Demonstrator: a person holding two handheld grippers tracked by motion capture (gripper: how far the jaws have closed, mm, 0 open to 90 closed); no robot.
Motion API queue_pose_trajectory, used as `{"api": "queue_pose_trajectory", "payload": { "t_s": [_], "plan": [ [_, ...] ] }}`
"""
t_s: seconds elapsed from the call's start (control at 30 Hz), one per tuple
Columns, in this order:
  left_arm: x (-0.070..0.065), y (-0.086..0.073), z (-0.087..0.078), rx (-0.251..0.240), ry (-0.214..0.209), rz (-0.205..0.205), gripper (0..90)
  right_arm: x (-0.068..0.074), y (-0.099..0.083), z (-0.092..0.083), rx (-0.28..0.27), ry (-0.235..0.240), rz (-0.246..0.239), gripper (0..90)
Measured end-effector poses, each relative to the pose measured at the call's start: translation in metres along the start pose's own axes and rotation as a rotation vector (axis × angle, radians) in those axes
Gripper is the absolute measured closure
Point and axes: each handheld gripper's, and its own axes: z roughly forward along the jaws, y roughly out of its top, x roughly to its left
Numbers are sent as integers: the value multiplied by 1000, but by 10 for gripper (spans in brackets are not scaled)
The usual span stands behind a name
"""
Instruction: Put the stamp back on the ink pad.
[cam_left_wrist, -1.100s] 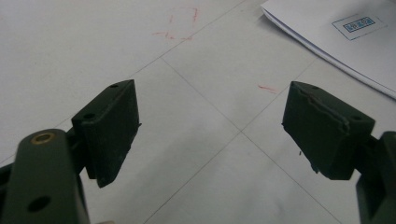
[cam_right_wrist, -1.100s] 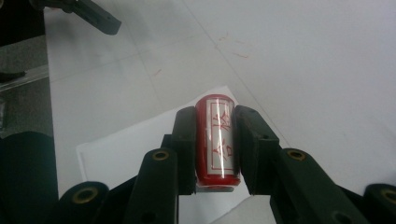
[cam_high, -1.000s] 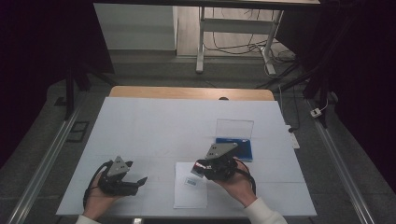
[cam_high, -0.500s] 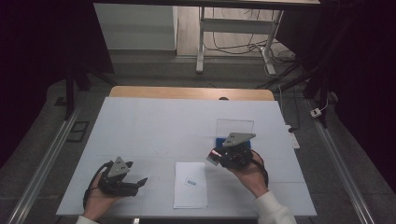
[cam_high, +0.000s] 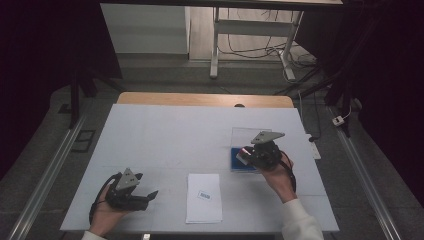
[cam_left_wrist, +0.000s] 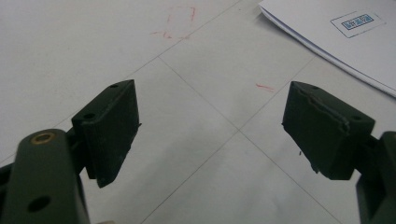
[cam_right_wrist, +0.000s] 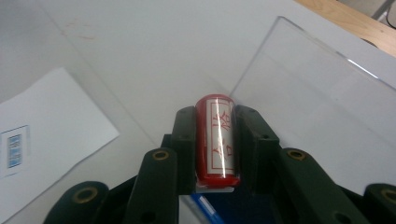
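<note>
My right gripper (cam_high: 248, 155) is shut on a red cylindrical stamp (cam_right_wrist: 216, 140) with a white label bearing red characters. It hovers over a blue ink pad (cam_high: 243, 164) in a clear case whose transparent lid (cam_right_wrist: 322, 102) stands open. A sheet of white paper (cam_high: 204, 197) with a small blue stamped mark (cam_high: 204, 195) lies at the table's front centre. My left gripper (cam_high: 150, 195) rests at the front left, jaws wide open with nothing between them. In the left gripper view its fingers (cam_left_wrist: 112, 128) frame bare table, with the paper (cam_left_wrist: 341, 37) at upper right.
The white table (cam_high: 165, 135) has a wooden strip along its far edge. Faint red marks (cam_left_wrist: 180, 21) dot the surface ahead of the left gripper. A white power strip (cam_high: 314, 149) lies at the table's right edge. Floor rails run along both sides.
My right gripper has moved with the stamp from over the paper to the right and farther away, over the ink pad case. The left gripper has stayed put.
</note>
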Motion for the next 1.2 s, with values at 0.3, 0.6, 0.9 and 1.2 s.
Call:
{"api": "queue_pose_trajectory", "payload": {
  "t_s": [0.3, 0.6, 0.9, 1.2],
  "plan": [
    [0, 0, 0, 4, -3, -1, 189, -20, -5, 9, 39, -63, 23, 692],
    [0, -1, 0, 11, -3, -1, 189, -23, -10, 13, 117, -88, 30, 692],
    [1, -1, 1, 14, -4, -2, 188, -23, -13, 18, 125, -86, 31, 682],
    [2, -3, 0, 12, -1, -11, 188, -14, -14, -1, -22, -70, 61, 428]
  ]
}}
